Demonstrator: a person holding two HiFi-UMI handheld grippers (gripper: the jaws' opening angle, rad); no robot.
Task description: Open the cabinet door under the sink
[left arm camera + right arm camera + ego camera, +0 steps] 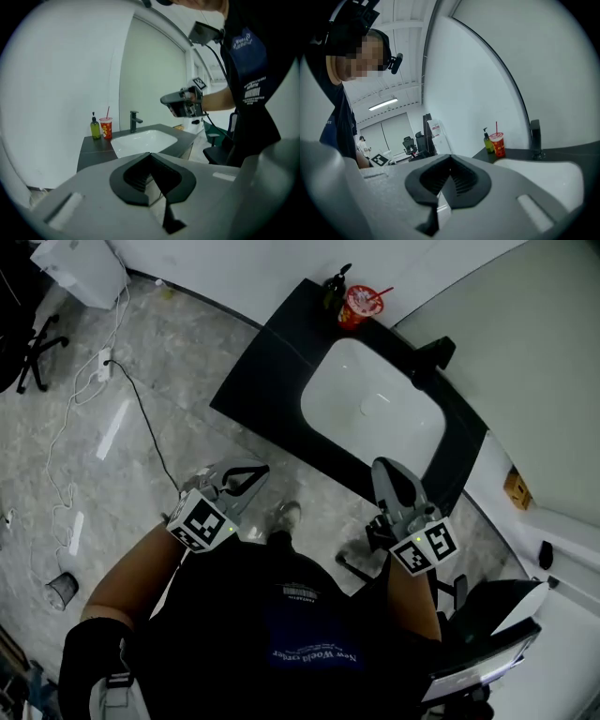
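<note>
A dark countertop [267,381] holds a white sink basin [370,404] with a black faucet [433,357]; a green soap bottle [334,292] and a red cup [360,306] stand at its far end. From above, the countertop hides the cabinet door below it. My left gripper [251,472] hangs over the floor just in front of the counter's near edge, jaws shut and empty. My right gripper [389,470] is held at the counter's front right, also shut on nothing. The left gripper view shows its closed tips [151,157] before the basin [143,139], and the right gripper [180,103] beyond.
An office chair [497,615] stands close at my right. Cables [94,399], a power strip [103,362] and a small bin [61,589] lie on the marble floor to the left. A white appliance [80,268] sits far left, a cardboard box [517,488] by the right wall.
</note>
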